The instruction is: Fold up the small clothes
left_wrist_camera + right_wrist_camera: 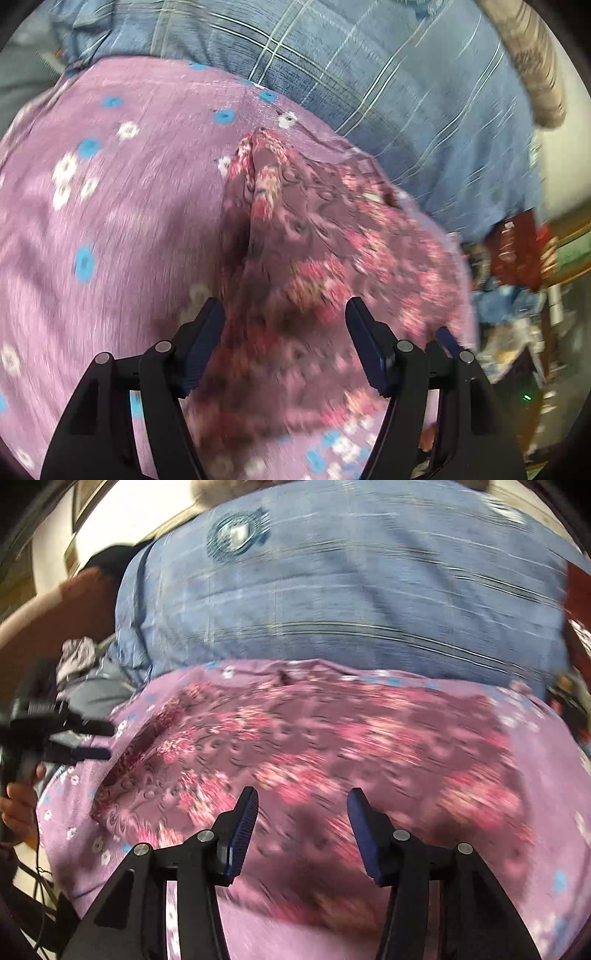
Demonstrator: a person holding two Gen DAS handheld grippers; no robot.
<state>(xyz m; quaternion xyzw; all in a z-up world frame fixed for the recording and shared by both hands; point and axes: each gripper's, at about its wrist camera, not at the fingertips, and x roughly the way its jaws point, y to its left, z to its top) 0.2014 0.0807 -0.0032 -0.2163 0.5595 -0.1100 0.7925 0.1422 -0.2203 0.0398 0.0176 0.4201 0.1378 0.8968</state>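
Cloth filled both wrist views: a small maroon garment [314,258] with a pink floral print lay on a lilac sheet [110,206] dotted with white flowers and blue spots. What the sheet covered could not be told from either picture. In the left wrist view the garment sat spread out, with one narrow part [264,173] bunched and raised toward the far edge of the sheet. In the right wrist view the same garment [314,746] stretched wide across the sheet [546,775], fairly flat, though motion blur hid its finer folds.

The left tool [284,310] hovered low over the near part of the garment with its two fingers well apart and nothing between them; whether the tips touched the cloth could not be told. From the right wrist camera the left tool [92,742] appeared at the left side, its fingers apart just beside the garment's left edge, with the person's left hand [18,801] gripping its handle.

The right tool [301,799] was also spread wide, empty, over the near middle of the garment.

Beyond the sheet stood the person in a blue checked shirt [369,66], close against its far edge. Blurred clutter [517,280] showed at the right of the left wrist view.
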